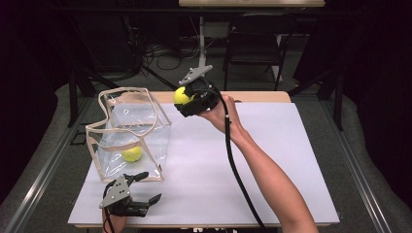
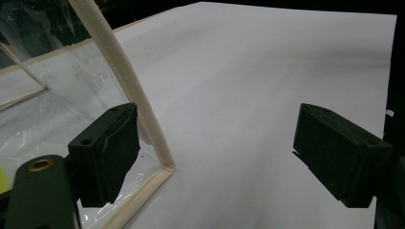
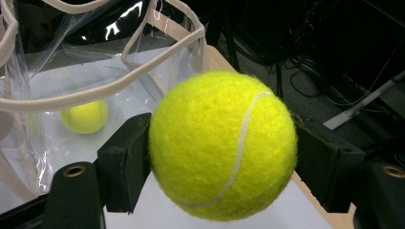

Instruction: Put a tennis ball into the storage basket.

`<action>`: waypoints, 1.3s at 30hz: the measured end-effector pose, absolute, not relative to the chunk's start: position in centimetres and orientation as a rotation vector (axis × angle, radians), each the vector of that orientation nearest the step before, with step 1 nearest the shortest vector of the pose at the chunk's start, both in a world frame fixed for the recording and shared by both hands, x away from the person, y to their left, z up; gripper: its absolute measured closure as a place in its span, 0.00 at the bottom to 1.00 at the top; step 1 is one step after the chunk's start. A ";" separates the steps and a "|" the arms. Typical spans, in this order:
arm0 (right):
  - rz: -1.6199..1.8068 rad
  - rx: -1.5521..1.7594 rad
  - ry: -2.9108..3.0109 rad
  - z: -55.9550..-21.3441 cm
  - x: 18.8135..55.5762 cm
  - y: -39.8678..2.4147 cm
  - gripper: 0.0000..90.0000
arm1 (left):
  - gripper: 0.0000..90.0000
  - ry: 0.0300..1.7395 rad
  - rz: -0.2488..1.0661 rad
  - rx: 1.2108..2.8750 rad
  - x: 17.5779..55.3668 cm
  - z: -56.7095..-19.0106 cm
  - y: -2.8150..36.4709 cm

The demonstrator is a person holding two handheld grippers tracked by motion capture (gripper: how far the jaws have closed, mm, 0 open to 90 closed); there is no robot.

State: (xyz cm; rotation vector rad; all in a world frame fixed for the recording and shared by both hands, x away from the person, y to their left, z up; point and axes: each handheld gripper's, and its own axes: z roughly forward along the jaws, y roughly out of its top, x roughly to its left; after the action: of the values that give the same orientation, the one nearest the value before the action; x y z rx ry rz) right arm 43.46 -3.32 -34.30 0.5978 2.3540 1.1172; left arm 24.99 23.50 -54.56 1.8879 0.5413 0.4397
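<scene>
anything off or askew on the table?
Only the clear bag: its tan-trimmed rim sags and buckles unevenly, so the mouth is not a clean opening. Nothing is spilled. One ball lies inside; the right gripper holds the other tennis ball beside the bag.

A white-topped table (image 1: 272, 160) bears 1 clear bag (image 1: 128, 133), standing open near its left edge.

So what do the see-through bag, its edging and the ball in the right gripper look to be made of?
Bag: looks like clear soft plastic film, glossy; it creases and glints.
Edging: probably beige woven fabric tape, matte, finely textured.
Held ball: fuzzy yellow felt with a pale curved seam, clamped between the black jaws of the right gripper.
</scene>
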 end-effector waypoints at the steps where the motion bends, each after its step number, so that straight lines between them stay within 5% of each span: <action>1: 1.117 0.590 2.355 -34.2 43.5 -3.2 0.29 | 0.18 0.542 0.440 1.889 25.0 -54.6 23.5; 39: 1.140 0.514 2.362 -32.4 43.4 0.7 0.29 | 0.18 0.545 0.442 1.886 24.9 -54.6 23.6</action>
State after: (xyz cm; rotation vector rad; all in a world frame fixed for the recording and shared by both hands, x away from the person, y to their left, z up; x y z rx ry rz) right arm 43.37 0.70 -32.38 0.5137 2.3618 1.1399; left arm 24.94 23.59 -54.55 1.8857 0.5447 0.4424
